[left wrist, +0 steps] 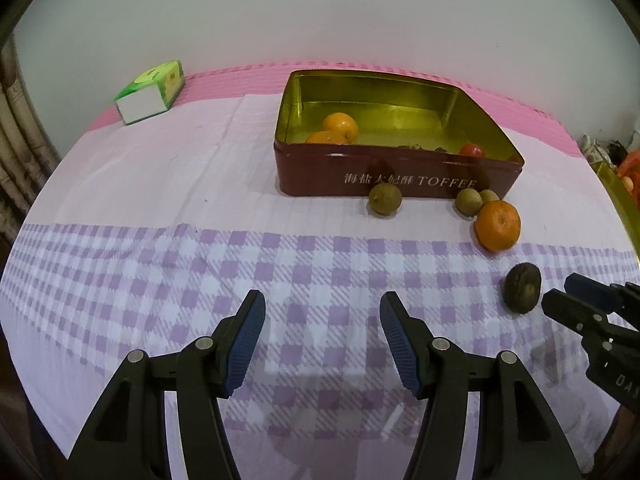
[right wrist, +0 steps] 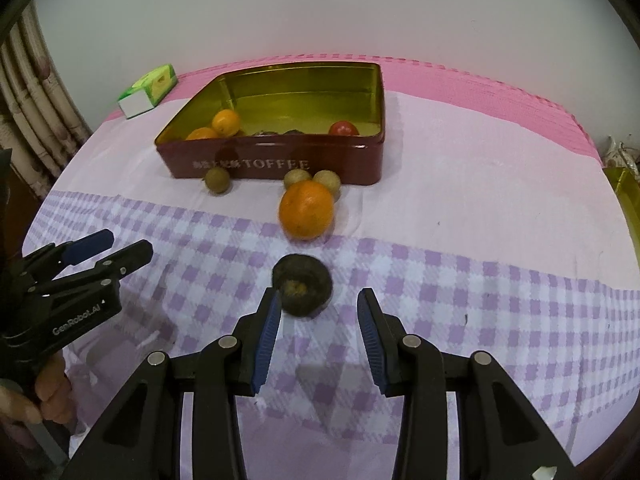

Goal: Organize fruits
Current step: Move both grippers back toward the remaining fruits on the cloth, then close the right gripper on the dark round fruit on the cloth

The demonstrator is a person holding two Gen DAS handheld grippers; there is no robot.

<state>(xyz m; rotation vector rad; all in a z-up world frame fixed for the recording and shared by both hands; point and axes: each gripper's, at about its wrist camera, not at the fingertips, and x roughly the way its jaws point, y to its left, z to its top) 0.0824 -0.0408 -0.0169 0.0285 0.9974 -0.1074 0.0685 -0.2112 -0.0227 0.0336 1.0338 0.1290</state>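
Partly done: tin [right wrist: 280, 168] at upper centre holds some fruit; orange [right wrist: 306, 210], three longans, dark fruit [right wrist: 302, 290] remain outside. Left gripper [left wrist: 322, 340] and right gripper [right wrist: 318, 336] jaws apart, empty.

Both fisheye views were evenly and fairly brightly lit by soft indoor light, apparently from above. Only faint, short shadows were cast beside the toffee tin [left wrist: 400, 178] and under the orange [right wrist: 306, 210]. A dull sheen was seen on the tin's gold inner wall. Straight edges were bowed strongly toward the dark, vignetted corners. Slight softness was noted at the rims; the checked tablecloth [left wrist: 280, 264] was rendered sharply.
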